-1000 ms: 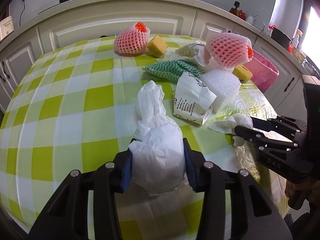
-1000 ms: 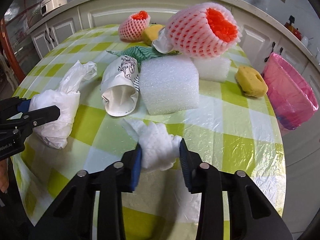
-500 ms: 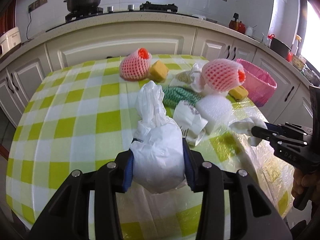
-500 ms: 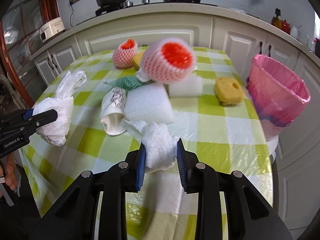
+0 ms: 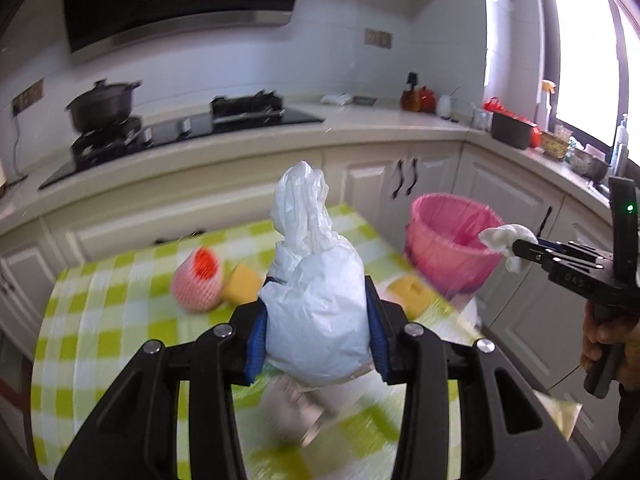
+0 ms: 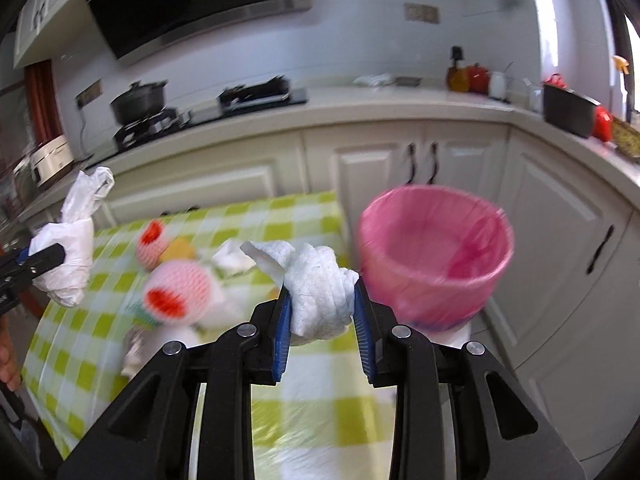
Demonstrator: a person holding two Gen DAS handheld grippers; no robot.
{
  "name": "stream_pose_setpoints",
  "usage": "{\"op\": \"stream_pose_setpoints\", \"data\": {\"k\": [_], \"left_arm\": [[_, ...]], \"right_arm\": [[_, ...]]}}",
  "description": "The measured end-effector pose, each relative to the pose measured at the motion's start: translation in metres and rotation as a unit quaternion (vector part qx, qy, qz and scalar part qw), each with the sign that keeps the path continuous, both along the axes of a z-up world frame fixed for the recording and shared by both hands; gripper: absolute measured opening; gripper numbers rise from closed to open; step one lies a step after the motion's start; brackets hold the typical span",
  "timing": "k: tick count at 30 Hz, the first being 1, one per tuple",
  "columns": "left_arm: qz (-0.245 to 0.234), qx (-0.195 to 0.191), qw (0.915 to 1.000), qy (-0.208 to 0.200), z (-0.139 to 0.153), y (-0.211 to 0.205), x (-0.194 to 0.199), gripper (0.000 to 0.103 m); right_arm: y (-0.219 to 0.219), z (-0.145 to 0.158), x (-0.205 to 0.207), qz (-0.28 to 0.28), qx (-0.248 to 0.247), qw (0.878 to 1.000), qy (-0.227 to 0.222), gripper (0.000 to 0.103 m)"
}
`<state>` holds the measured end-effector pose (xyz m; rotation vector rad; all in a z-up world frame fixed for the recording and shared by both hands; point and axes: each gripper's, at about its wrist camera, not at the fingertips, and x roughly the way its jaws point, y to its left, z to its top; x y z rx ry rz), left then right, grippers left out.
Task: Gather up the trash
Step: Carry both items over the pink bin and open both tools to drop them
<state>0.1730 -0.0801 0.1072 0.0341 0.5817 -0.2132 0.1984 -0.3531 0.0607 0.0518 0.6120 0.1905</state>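
Observation:
My left gripper (image 5: 316, 328) is shut on a crumpled white plastic bag (image 5: 316, 300), held well above the checked table (image 5: 100, 328). My right gripper (image 6: 320, 320) is shut on a wad of white paper towel (image 6: 320, 292), lifted just left of the pink-lined bin (image 6: 436, 252). In the left wrist view the right gripper (image 5: 520, 250) holds the paper towel (image 5: 504, 240) at the rim of the bin (image 5: 452, 252). In the right wrist view the left gripper (image 6: 40, 260) and its bag (image 6: 72, 252) hang at the far left.
Two pink foam fruit nets (image 6: 176, 292) (image 5: 198, 280), yellow sponges (image 5: 412, 294) and other scraps lie on the table. White cabinets (image 6: 440, 168) and a counter with a hob and pot (image 5: 104, 106) stand behind. A hand (image 5: 608, 344) grips the right tool.
Both grippers have risen off the table with their loads and swung toward the pink bin. The table now sits lower and farther in both views.

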Motion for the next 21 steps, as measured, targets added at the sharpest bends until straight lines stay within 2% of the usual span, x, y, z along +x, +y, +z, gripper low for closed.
{"op": "stream_pose_setpoints", "data": {"k": [4,8,10,14,21], "left_arm": [[-0.031,-0.026,0.9992,-0.005,0.02,-0.05,0.046,0.041],[-0.064,-0.061,0.9961,0.007,0.027,-0.105,0.095,0.041],[-0.077,-0.074,0.994,0.02,0.024,-0.13,0.121,0.041],[-0.101,-0.073,0.9914,0.04,0.012,-0.181,0.167,0.041],[-0.119,-0.096,0.9852,0.077,-0.012,-0.227,0.219,0.041]], "right_arm": [[-0.04,0.01,0.035,-0.031,0.006,0.999,-0.008,0.029],[-0.076,0.012,0.071,-0.051,0.024,0.998,-0.006,0.029],[-0.092,0.01,0.088,-0.062,0.034,0.998,-0.005,0.029],[-0.114,0.005,0.114,-0.076,0.034,0.997,-0.007,0.029],[-0.138,-0.007,0.155,-0.08,0.027,0.996,0.0,0.031]]}}
